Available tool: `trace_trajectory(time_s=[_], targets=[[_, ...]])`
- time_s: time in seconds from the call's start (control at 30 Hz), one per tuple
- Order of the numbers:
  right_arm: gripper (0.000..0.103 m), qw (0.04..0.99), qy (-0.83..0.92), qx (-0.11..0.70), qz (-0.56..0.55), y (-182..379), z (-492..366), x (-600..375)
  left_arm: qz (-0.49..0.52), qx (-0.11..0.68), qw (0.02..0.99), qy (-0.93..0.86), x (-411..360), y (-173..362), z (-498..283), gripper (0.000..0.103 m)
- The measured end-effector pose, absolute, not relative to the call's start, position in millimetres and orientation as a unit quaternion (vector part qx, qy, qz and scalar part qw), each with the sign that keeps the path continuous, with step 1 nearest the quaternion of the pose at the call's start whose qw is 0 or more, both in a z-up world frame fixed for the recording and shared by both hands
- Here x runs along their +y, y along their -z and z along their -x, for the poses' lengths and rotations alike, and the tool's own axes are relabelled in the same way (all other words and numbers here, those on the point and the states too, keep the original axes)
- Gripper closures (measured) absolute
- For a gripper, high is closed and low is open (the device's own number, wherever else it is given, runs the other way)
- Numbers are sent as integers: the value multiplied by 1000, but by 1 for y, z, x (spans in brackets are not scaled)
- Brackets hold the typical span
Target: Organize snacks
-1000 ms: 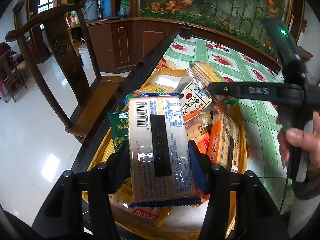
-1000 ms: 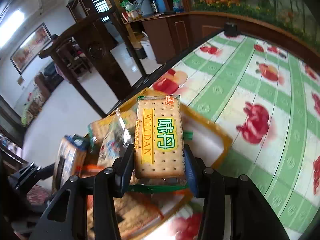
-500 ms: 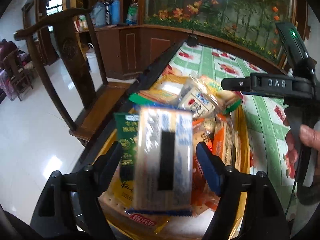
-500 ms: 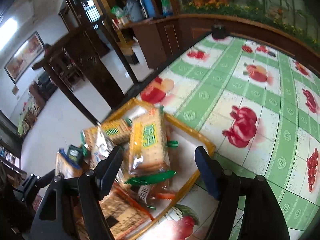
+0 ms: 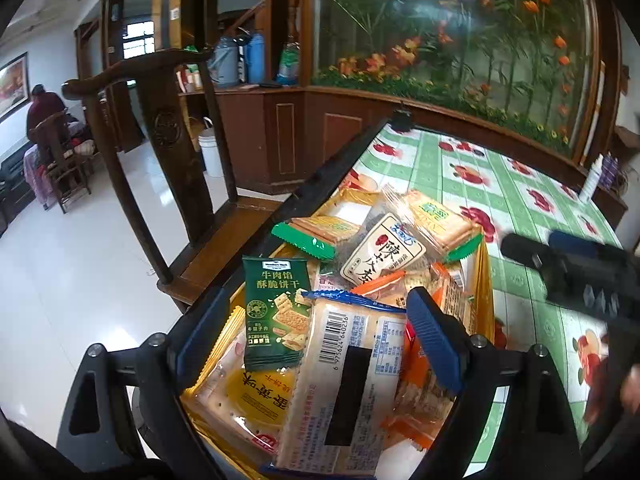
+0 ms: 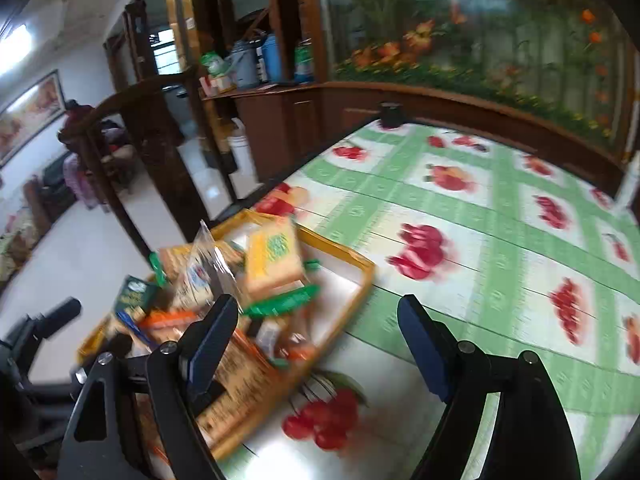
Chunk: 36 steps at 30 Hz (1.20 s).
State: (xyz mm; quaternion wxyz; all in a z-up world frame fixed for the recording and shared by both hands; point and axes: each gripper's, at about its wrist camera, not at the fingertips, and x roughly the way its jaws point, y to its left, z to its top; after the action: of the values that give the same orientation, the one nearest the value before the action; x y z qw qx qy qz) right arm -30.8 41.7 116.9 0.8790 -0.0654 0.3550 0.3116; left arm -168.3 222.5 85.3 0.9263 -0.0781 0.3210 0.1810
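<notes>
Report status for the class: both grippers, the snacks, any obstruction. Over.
Left gripper open, right gripper open, both empty. Barcode cracker pack lies on the pile in the yellow tray; green-ended cracker pack too. No obstruction seen.

Right gripper spread wide above fruit-print tablecloth, beside yellow tray heaped with cracker packets.
</notes>
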Motion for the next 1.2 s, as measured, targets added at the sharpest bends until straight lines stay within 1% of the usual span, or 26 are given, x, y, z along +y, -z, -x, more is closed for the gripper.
trace_trajectory(time_s=[0.13,0.2,0.33,0.57,0.8,0.97,1.2], targets=[[21,890,-306,335,53,-111,50,29,54,312,928,-196,217,-86,170,12],[21,888,-312,335,49,-108,56,28,48,309,930,-194,215,-87,170,10],[21,889,-310,330,64,-106,66,29,42,291,936,-192,213,-88,177,9],[21,884,-318,339,61,-100,70,27,46,294,937,-183,214,-86,178,8],[21,887,-317,329,69,-100,75,28,63,317,931,-170,220,-85,172,7],[21,884,-321,332,67,-98,74,31,27,325,923,-203,215,-83,169,7],[21,889,-321,316,86,-101,80,38,22,317,927,-200,212,-86,172,7]])
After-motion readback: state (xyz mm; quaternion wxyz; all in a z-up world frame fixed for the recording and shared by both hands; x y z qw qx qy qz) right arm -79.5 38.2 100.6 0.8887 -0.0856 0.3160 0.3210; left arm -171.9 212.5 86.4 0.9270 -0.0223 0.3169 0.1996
